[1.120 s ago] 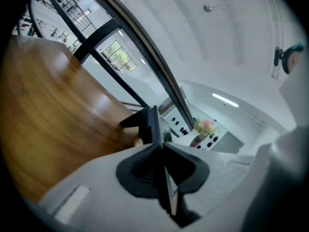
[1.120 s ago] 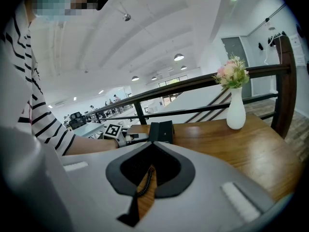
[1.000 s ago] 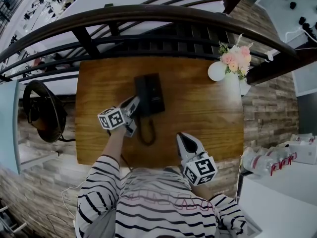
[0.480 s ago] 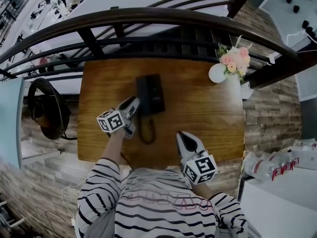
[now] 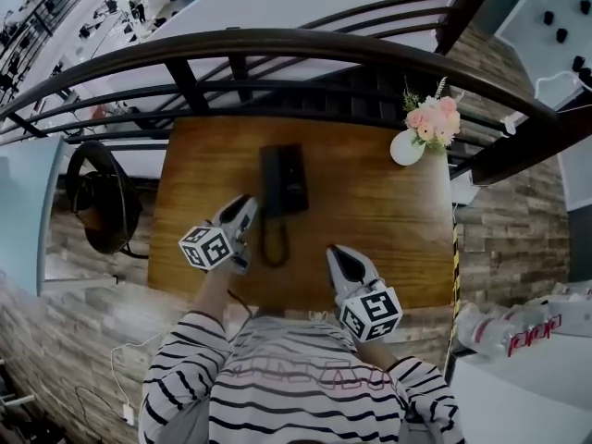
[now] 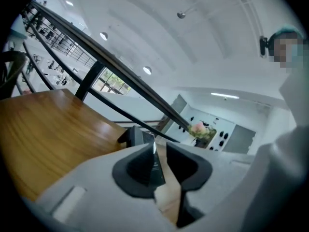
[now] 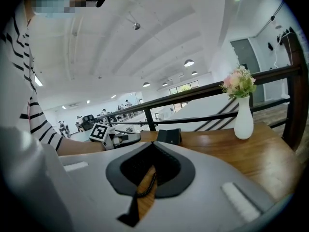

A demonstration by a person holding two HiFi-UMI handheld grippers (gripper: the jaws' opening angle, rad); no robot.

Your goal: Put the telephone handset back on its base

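Note:
A black telephone [image 5: 282, 180] sits mid-table with its handset lying along the base's left side and its coiled cord [image 5: 272, 244] looping toward me. My left gripper [image 5: 247, 205] is just off the phone's near-left corner. Its jaws are closing with a narrow gap and nothing between them. In the left gripper view the telephone [image 6: 134, 136] shows beyond the left gripper [image 6: 161, 147]. My right gripper [image 5: 334, 253] hovers over the table's near edge, shut and empty. The right gripper view shows the right gripper [image 7: 152, 146], the phone [image 7: 169, 136] and the left gripper [image 7: 126, 138].
A white vase of pink flowers [image 5: 408, 145] stands at the table's far right corner. A dark railing [image 5: 277, 41] runs behind the wooden table [image 5: 379, 211]. A black chair [image 5: 97, 197] stands at the left and packed bottles [image 5: 504, 326] lie at the right.
My left gripper has drawn back a little from the telephone's left side toward me. The right gripper has stayed where it was.

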